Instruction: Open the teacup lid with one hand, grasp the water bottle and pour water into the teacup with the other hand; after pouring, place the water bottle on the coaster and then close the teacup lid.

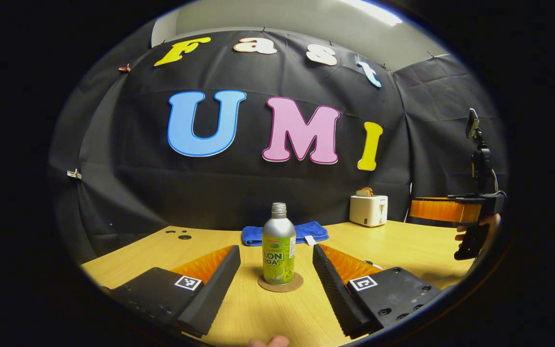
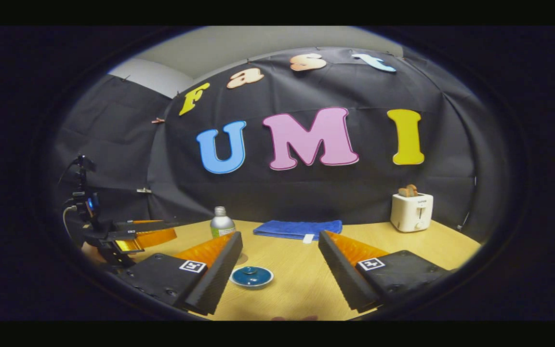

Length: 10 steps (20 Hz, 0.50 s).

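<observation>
A recording booth: black cloth wall (image 2: 306,193) behind a wooden table (image 2: 297,289) with toaster (image 2: 411,212).

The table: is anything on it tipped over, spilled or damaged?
Nothing stands out. The water bottle stands upright on its coaster, the teacup lid sits level, the blue towel lies folded flat, and no spill shows.
</observation>
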### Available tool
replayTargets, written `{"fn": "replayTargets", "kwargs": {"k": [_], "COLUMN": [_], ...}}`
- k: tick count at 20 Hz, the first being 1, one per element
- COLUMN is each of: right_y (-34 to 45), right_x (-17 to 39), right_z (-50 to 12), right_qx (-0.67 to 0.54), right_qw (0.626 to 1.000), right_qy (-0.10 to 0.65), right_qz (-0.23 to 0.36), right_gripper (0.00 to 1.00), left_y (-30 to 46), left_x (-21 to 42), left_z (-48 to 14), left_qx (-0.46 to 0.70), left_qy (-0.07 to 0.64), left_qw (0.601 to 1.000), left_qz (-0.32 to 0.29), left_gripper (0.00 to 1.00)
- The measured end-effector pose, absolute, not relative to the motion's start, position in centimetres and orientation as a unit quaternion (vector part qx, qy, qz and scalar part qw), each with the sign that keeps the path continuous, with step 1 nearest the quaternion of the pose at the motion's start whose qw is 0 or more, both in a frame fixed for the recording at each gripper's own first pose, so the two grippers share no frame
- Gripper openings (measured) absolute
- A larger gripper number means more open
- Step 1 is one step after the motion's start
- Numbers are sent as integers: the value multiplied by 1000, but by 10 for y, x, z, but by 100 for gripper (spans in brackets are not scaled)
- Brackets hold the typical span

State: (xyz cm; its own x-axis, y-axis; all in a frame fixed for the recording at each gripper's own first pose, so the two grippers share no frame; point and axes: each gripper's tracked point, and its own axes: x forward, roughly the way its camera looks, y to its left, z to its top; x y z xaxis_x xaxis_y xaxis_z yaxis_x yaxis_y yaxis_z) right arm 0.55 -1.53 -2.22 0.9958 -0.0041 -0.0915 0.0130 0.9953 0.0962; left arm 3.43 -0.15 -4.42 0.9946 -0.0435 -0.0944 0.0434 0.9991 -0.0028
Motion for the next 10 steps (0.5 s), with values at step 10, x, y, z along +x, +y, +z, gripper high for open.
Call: {"fn": "replayTargets", "kwargs": {"k": [10], "right_y": [-15], "right_x": [2], "right_z": [-23], "right_qx": [25], "right_qw": [999], "right_qy": [46], "right_qz": [-4], "right_gripper": [98], "left_y": [-2], "left_x": [34], "left_z": [-44], "left_qx": [2], "left_qy": [46], "left_qw": [999], "left_qz": [-23], "left_gripper": [96]}}
